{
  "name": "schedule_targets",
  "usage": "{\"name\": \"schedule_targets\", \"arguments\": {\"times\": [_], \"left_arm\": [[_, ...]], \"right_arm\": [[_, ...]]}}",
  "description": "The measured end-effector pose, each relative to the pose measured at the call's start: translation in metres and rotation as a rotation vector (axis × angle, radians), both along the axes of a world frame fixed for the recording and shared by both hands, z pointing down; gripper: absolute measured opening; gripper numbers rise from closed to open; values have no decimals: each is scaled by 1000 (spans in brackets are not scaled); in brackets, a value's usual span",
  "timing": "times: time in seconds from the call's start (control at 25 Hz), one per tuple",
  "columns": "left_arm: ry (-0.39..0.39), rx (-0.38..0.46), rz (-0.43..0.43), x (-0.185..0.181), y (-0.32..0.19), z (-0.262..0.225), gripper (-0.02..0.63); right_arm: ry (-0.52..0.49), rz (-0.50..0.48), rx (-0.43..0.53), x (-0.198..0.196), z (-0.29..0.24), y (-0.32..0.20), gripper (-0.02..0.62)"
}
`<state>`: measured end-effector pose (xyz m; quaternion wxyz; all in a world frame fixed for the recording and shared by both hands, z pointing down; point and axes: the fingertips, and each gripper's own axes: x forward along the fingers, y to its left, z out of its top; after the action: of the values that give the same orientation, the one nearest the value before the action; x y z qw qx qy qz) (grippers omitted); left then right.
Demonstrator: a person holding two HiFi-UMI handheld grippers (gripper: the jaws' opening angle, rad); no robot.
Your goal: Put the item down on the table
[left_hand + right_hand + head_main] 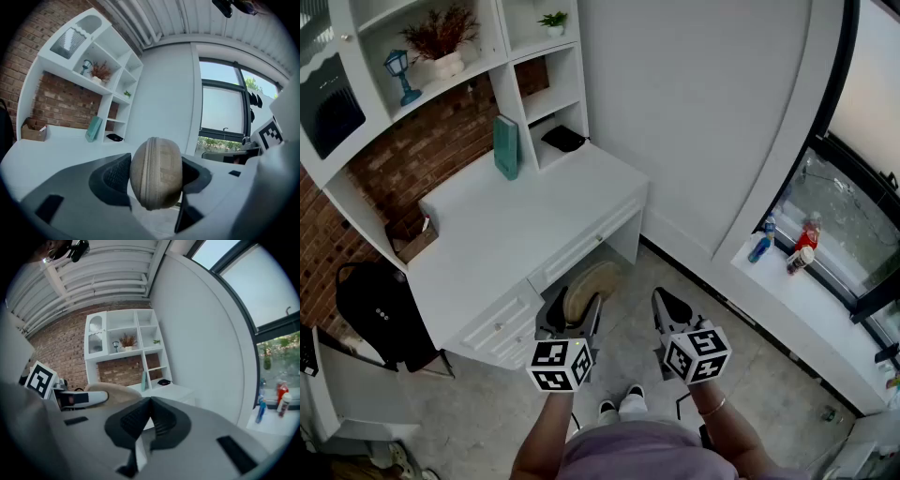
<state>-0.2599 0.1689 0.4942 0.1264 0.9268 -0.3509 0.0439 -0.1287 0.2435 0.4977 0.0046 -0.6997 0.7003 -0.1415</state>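
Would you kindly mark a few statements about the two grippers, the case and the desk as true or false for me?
1. The left gripper is clamped on a beige zippered case. True.
2. The case lies on the white desk. False: it is held in the air, short of the desk.
3. The right gripper has its jaws together with nothing between them. True.
4. A red book stands on the desk. False: the book standing there is teal.
5. The window sill is bare. False: bottles stand on it.
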Motion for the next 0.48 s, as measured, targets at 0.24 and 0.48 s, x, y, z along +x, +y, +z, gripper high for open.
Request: {"name": "schedule_targets", "arguments": {"times": [0.24, 0.48], "left_arm": [[-13, 1, -37, 10, -9, 3, 270], [-21, 31, -57, 25, -25, -6, 270]], "right_arm": [[47, -3, -6, 12, 4, -7, -5], [61, -23, 27, 30, -6, -22, -3]]}}
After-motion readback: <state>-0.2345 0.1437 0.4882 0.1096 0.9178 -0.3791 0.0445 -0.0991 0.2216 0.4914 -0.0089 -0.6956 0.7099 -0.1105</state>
